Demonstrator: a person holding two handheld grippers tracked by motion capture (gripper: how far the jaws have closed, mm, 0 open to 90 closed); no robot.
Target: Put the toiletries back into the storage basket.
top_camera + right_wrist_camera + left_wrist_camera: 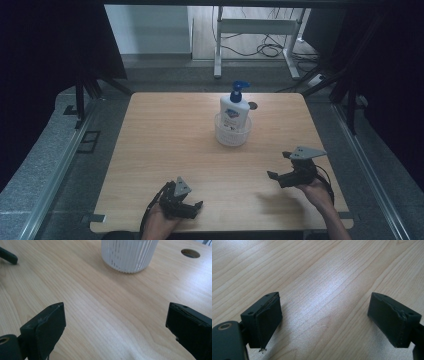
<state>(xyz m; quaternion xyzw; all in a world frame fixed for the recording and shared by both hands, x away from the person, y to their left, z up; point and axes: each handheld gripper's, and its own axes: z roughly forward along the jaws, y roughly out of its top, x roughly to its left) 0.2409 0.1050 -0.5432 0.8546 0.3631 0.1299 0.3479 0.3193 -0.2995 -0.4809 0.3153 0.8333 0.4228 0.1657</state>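
Over on the left, the left gripper (192,206) sits low near the front edge of the pale wooden table (165,145), jaws spread wide with nothing but bare wood grain between them. No contact with anything, and plenty of open board ahead of it.

Moving to the middle, there's the prize: a white plastic pump bottle with a blue pump head (234,107), standing upright inside a clear ribbed plastic cup (233,133) toward the far side of the table. Just beyond it, a small round hole (252,105) in the tabletop. That bottle looks stiff and smooth, probably a little slick, and it may carry some weight if it is full; the cup looks light and likely to slide or tip if nudged. Best bet, I'd say, is the bottle's body above the cup rim, or its neck below the pump, never the pump head itself.

On to the right, the right gripper (278,164) hovers above the board, jaws also wide and empty, pointed toward the cup, well apart from it. Clear lane between them. The right table edge runs close beside that hand, so room lies inward and forward.
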